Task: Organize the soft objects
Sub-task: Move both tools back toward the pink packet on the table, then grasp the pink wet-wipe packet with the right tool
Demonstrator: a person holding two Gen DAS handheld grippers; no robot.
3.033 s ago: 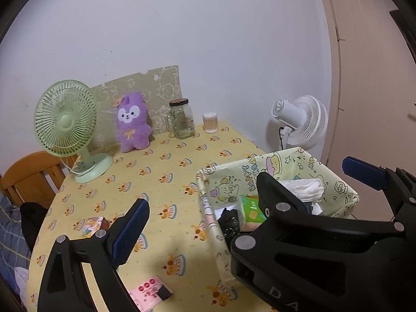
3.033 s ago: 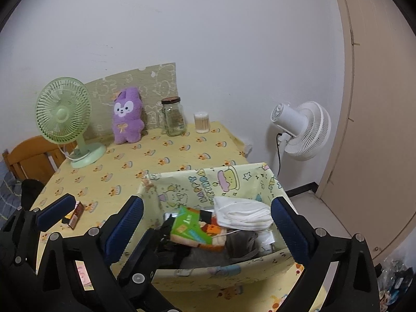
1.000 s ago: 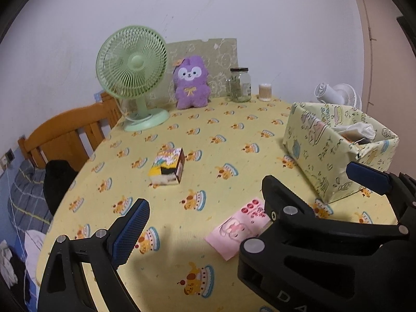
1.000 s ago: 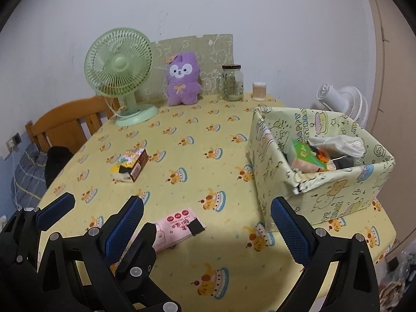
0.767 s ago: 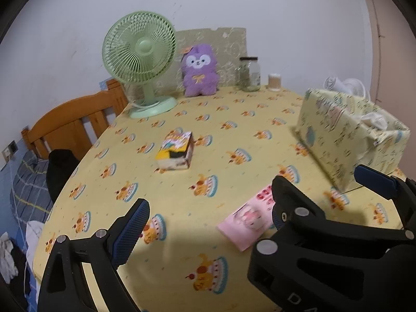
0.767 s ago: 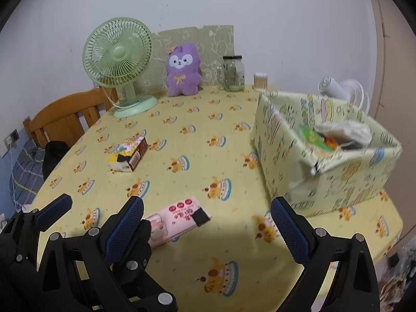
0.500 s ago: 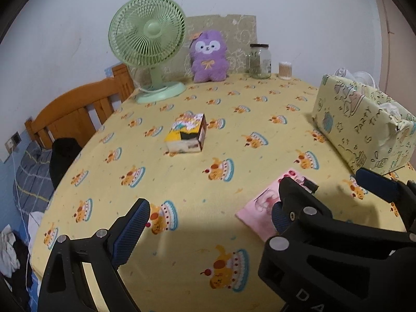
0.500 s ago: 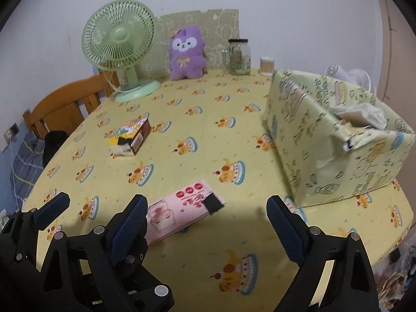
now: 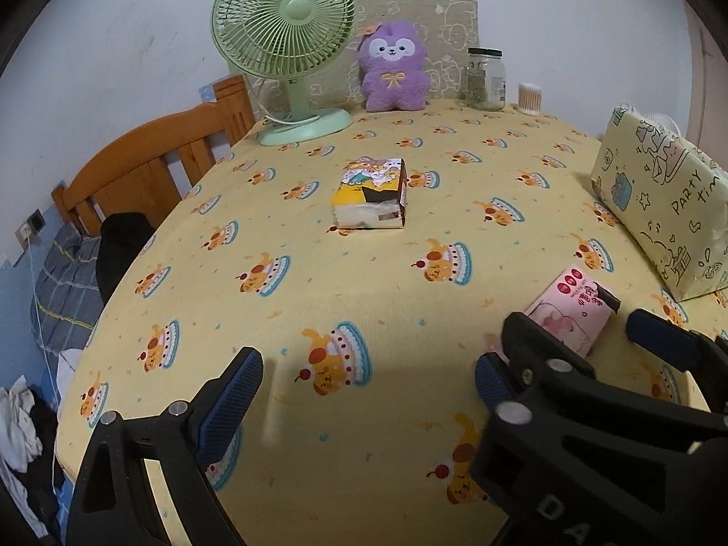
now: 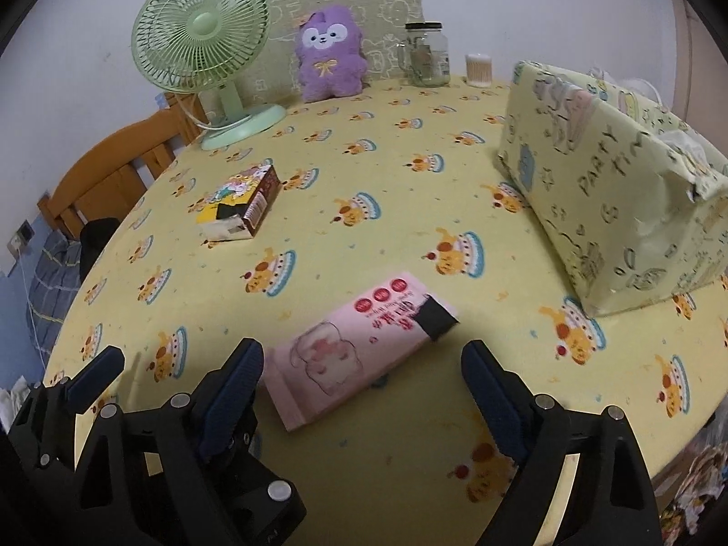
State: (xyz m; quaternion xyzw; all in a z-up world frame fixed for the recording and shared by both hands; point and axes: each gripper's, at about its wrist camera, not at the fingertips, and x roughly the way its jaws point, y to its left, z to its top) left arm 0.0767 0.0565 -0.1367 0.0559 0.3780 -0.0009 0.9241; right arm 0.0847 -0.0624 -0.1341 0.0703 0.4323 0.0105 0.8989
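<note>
Right wrist view: right gripper (image 10: 361,375) hung wide open, fingers either side of pink tissue pack (image 10: 359,348) lying flat on cake-print tablecloth (image 10: 373,154), not touching it. Left gripper (image 9: 366,380) also open, empty, above cloth left of same pack. Yellow-brown tissue pack (image 9: 371,200) lay mid-table. Cartoon-print storage box (image 10: 609,182) stood at right. Purple plush toy (image 10: 330,54) sat against back wall beside green desk fan (image 10: 202,43).

A green fan (image 9: 284,41) stands at the table's (image 9: 364,300) back. A glass jar (image 9: 486,78) and cotton-swab pot (image 9: 529,98) sit beside each other.
</note>
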